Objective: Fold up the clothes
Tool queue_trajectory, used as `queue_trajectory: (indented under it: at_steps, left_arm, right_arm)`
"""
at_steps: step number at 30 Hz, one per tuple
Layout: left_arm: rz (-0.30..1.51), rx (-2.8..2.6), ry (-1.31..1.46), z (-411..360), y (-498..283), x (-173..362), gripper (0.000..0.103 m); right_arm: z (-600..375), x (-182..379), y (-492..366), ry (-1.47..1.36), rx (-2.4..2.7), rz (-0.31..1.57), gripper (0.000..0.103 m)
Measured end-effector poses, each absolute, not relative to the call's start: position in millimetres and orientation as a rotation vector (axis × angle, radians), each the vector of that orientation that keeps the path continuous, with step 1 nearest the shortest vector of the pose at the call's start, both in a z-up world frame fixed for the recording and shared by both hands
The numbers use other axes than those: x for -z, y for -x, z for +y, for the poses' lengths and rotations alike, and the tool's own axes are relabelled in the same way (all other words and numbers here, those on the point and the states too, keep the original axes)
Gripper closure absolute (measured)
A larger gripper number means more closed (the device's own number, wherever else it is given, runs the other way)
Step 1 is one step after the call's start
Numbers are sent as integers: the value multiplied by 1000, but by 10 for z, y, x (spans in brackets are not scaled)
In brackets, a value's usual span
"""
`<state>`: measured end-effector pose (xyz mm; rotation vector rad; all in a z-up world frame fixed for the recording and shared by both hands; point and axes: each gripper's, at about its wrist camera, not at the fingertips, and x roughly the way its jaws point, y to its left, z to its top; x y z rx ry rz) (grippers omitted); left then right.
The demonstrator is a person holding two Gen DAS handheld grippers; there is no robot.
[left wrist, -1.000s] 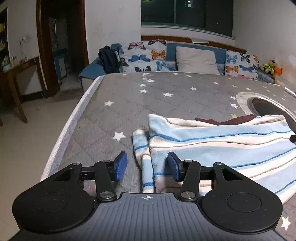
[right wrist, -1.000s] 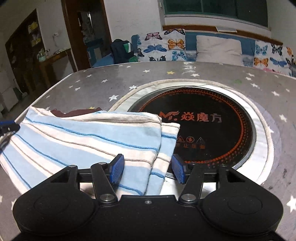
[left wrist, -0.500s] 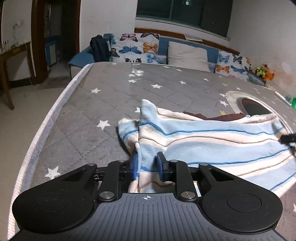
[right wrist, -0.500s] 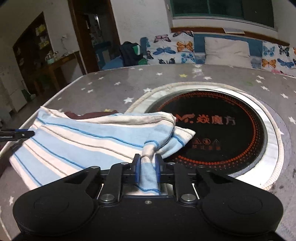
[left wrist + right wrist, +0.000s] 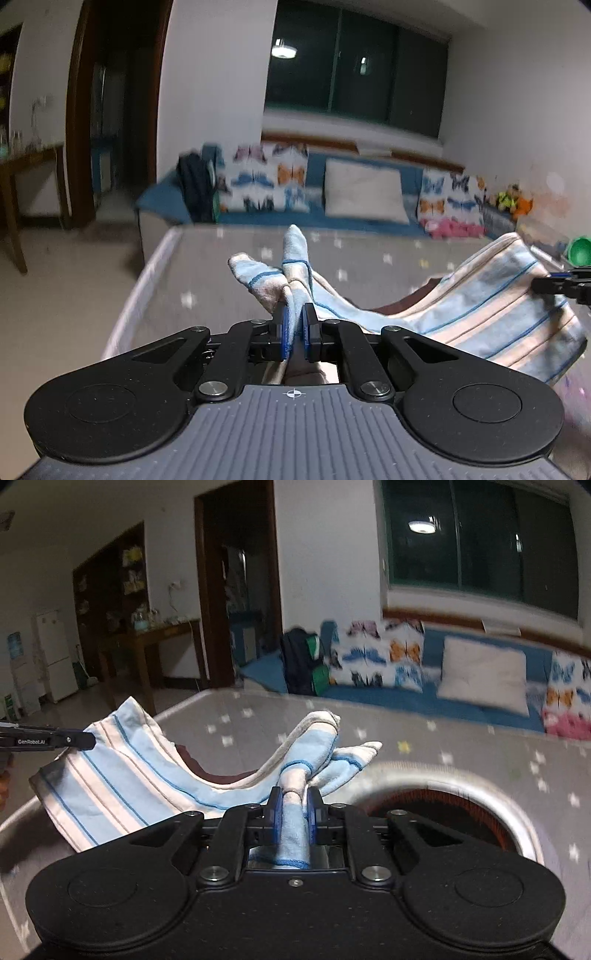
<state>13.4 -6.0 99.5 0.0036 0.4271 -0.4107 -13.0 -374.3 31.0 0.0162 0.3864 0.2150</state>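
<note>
Now the striped garment [image 5: 480, 306] is held up off the star-print table cover [image 5: 207, 280], and it hangs like a hammock between the two tools. One end is pinched in the left gripper [image 5: 294, 328], whose blue pads are pressed shut on a bunch of cloth. The other end is pinched the same way in the right gripper [image 5: 294, 812], with a thick roll of cloth squeezed between its pads. Loose corners are seen sticking up just past each set of fingertips.

From the left gripper, the cloth is stretched away to its right side, and the far end is seen near the tip of the other tool. From the right gripper, it is stretched away to its left side. So the long way of the garment runs straight from one tool to the other, and both tools are equally close to it, one at each end. The middle sags low, and something dark brown [image 5: 221, 775] is seen under the sag; whether it is part of the garment cannot be told.

Ahead of the right gripper, a round cooker plate [image 5: 443, 812] is set into the table. Farther off, a sofa with butterfly cushions [image 5: 376, 653] is seen.

A fold is judged to be under way, but how many folds are already made cannot be told.
</note>
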Motion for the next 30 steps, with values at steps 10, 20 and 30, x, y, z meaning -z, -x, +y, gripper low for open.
queue_trajectory:
  at_steps: [10,20,30]
  left_arm:
    - [525,315,-36,-98,-583,-663,94]
    - [606,231,-101,69,-708,-257,87]
    - [573,227,-106,65,-399,-339,74]
  right_arm:
    - [-3735,-199,-196,1,-193,408,88]
    - [-3800,128,-272,13,-183,485,75]
    - [-3864,455,-348,25,-173,563,72]
